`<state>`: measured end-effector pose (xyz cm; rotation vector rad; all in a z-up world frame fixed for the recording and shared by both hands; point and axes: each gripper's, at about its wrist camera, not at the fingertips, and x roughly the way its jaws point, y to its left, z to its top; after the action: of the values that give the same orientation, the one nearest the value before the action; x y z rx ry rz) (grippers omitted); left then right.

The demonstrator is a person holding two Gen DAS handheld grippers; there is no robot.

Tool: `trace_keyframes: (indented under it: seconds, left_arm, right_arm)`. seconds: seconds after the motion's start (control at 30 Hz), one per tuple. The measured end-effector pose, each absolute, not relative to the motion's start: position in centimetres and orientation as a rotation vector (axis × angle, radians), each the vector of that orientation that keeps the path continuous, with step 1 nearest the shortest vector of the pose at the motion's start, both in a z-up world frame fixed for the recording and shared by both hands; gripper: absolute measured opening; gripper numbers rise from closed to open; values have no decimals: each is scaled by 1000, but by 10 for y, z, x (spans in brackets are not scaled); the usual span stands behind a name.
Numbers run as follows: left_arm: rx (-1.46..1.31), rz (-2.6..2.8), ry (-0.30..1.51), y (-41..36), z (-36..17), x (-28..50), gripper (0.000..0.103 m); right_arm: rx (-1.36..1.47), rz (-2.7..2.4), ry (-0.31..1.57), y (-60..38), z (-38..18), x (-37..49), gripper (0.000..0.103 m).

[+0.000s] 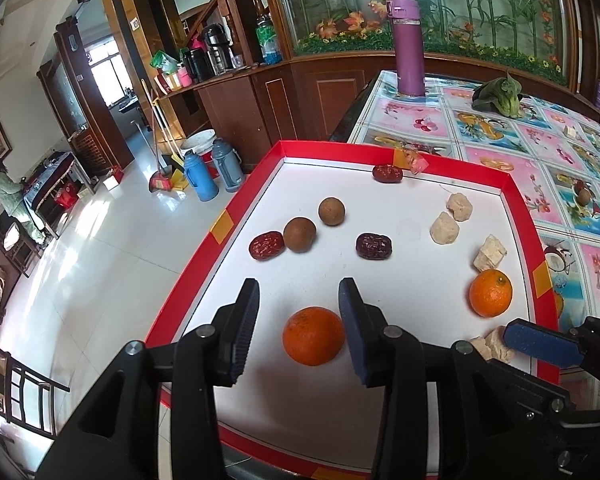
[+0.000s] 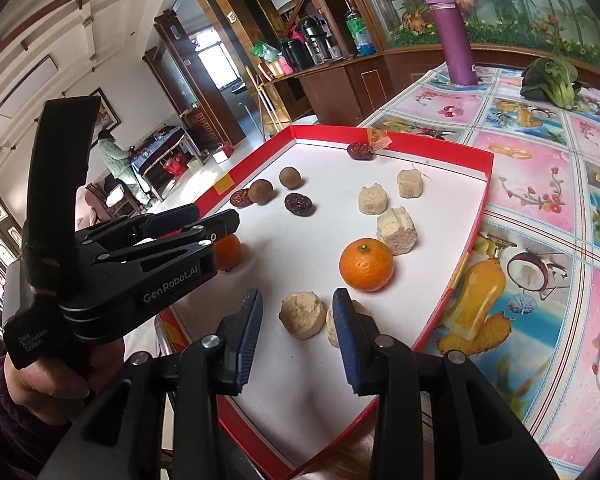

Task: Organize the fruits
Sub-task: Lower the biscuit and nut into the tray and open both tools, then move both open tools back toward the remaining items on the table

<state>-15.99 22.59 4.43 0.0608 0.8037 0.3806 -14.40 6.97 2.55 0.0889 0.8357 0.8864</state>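
Left wrist view: your left gripper (image 1: 299, 296) stood wide open, empty, the near orange (image 1: 313, 336) between its fingers, inside the red tray (image 1: 188, 280).

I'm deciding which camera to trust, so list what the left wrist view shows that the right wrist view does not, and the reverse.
Only the left wrist view shows the near orange whole, lying between the open left tool, plus two thermos jugs on the floor. Only the right wrist view shows the hand holding the left tool and the beige chunk before the open right tool. Both show the red-rimmed tray, the second orange and the purple flask.
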Motion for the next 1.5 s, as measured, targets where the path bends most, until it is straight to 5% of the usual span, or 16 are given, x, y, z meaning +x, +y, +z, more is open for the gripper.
trace_keyframes:
  seconds: [0.77, 0.93, 1.2, 1.5]
  left_arm:
    - [146, 356, 754, 186, 71, -152, 59]
    - [172, 256, 716, 150, 88, -137, 86]
    - [194, 28, 791, 78, 87, -95, 90]
    - [187, 31, 832, 69, 82, -79, 90]
  right_arm:
    - [151, 797, 767, 4, 38, -135, 36]
    - [155, 633, 738, -65, 42, -124, 41]
    - [154, 404, 778, -141, 42, -72, 45]
    - [59, 376, 847, -109, 26, -12, 45]
